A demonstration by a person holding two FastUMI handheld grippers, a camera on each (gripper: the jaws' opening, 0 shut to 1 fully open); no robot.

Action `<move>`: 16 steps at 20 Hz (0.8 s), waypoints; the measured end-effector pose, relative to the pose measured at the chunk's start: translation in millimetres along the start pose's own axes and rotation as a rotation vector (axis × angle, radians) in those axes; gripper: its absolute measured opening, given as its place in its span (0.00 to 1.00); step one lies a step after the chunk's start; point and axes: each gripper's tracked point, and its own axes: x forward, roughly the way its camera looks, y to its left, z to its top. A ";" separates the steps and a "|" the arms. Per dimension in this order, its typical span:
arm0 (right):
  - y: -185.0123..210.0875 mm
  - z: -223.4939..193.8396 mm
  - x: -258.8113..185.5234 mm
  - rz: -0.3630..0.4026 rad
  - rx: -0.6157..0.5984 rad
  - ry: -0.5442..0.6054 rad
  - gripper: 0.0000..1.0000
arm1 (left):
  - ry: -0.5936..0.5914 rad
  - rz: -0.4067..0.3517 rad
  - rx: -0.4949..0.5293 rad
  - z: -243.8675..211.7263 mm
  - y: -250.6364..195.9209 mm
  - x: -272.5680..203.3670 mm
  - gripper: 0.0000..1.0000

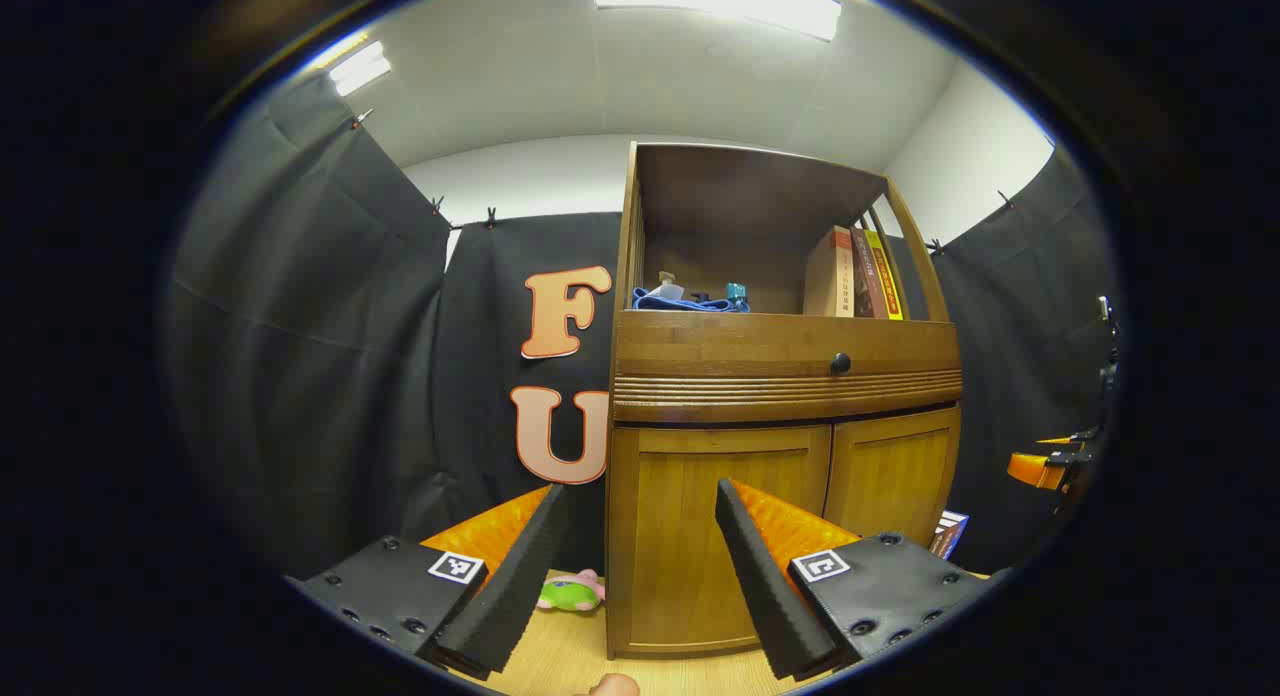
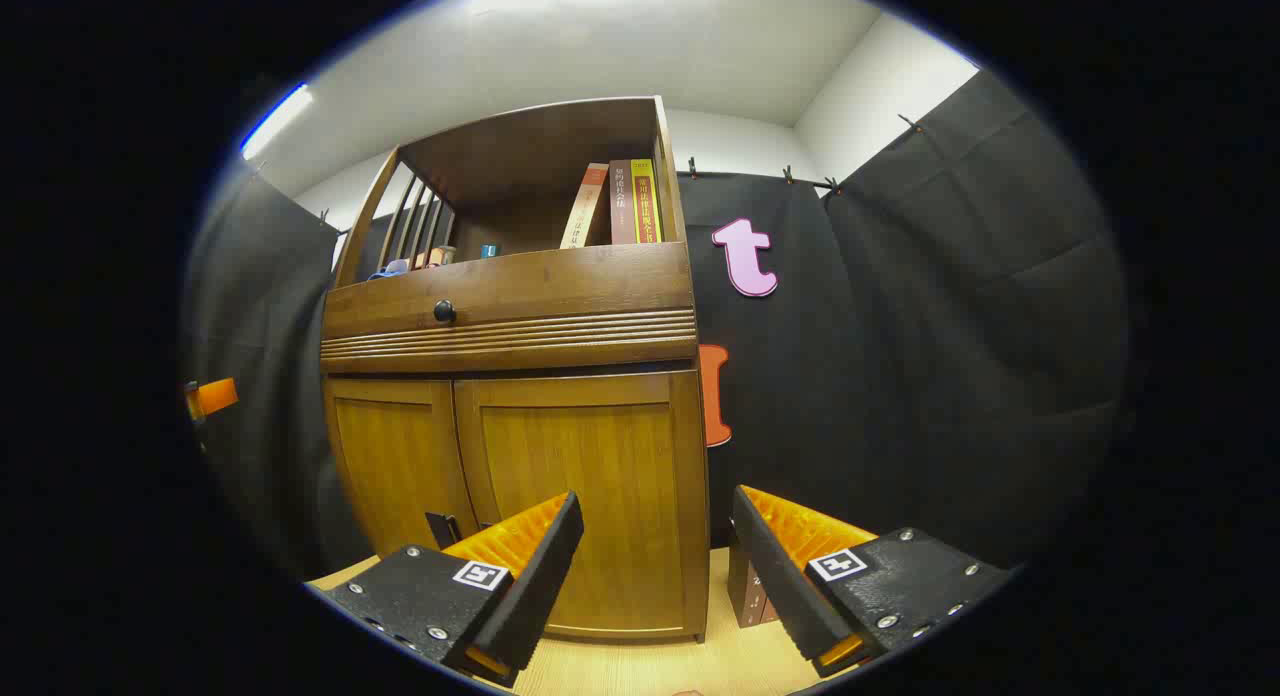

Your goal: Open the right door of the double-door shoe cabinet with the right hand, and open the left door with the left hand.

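Right gripper view puts the spread right hand-held gripper (image 2: 655, 566) near the shut right door (image 2: 585, 496) of the shoe cabinet (image 2: 510, 306). Left hand-held gripper (image 1: 635, 561), also spread, faces the left door (image 1: 725, 516). No handles are visible; hooking a finger behind the centre edge looks best.

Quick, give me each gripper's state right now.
Left gripper: open, holding nothing, in front of the shut left door.
Right gripper: open, holding nothing, in front of the shut right door.
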 end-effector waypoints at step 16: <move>-1.8 -6.2 -0.6 0.004 -0.011 0.003 0.94 | 0.017 -0.010 0.015 -5.0 -8.8 0.2 0.94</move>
